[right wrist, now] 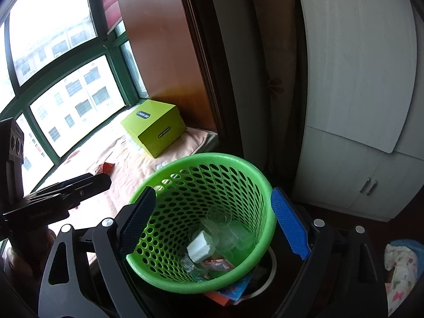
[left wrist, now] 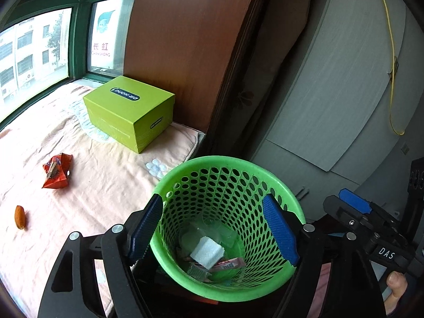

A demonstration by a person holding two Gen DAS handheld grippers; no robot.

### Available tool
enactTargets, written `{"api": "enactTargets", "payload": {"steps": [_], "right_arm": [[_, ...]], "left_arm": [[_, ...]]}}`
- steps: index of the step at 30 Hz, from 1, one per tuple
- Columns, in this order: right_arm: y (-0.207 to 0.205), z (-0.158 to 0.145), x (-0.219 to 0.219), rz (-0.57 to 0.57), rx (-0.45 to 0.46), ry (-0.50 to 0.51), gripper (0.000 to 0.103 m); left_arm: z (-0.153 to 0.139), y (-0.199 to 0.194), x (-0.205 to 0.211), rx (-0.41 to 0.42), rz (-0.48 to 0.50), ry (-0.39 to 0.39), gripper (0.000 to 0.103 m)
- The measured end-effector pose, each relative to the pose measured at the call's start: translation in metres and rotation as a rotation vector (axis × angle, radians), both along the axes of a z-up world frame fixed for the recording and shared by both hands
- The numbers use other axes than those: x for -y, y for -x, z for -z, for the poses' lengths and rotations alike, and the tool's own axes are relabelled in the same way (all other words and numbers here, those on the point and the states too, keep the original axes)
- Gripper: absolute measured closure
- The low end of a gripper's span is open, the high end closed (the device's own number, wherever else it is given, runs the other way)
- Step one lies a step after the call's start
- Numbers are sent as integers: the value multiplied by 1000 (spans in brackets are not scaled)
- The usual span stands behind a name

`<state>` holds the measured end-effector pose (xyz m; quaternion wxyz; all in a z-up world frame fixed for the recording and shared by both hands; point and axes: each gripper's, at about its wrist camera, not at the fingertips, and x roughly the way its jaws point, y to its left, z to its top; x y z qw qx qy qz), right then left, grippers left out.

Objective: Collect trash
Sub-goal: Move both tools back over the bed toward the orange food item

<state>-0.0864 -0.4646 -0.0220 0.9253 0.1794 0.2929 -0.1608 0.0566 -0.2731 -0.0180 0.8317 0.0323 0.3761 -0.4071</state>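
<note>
Through the window (left wrist: 34, 53), at the left of the left wrist view, a sign reads "CHANGHONG" under two red characters. On the pink bedsheet (left wrist: 106, 180) below lie a small brown nut-like scrap (left wrist: 20, 216) at the far left and, a little right of it and further back, a torn orange snack wrapper (left wrist: 57, 171) whose print is too crumpled to read. Right again, against the brown headboard (left wrist: 185, 39), stands a lime-green box (left wrist: 129, 112) with a dark oval label reading "DR·KONG", seen upside down; a smaller oval label on its side is too small to read.

The green perforated wastebasket (left wrist: 291, 198) stands just off the bed's edge. Inside it lie a white foam block (left wrist: 208, 251), a pink printed wrapper (left wrist: 229, 263) and clear plastic pieces. The left gripper (left wrist: 217, 228) hovers over the basket, angled down into it, its blue-padded fingers (left wrist: 279, 230) spread wide to either side of the rim and holding nothing.

At the far right the right gripper (left wrist: 355, 202) shows side-on, its body marked "DAS", with a thumb (left wrist: 396, 282) of the person's hand on its handle. In the right wrist view the right gripper (right wrist: 214, 225) likewise points down at the basket, jaws wide apart and empty. Grey wardrobe doors (right wrist: 357, 79) stand to the right.
</note>
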Motion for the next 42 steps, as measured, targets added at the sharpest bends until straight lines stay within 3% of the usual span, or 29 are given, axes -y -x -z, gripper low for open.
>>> {"api": "enactTargets", "payload": {"steps": [33,42], "right_arm": [[-80,-11,-85,-250,14,55,7],[-105,-8,-113,-317,2,54,7]], "left_arm": [[-7,-58,-172,56,-409,-38,12],[13,-75,-221,40,-508,-78,12]]}}
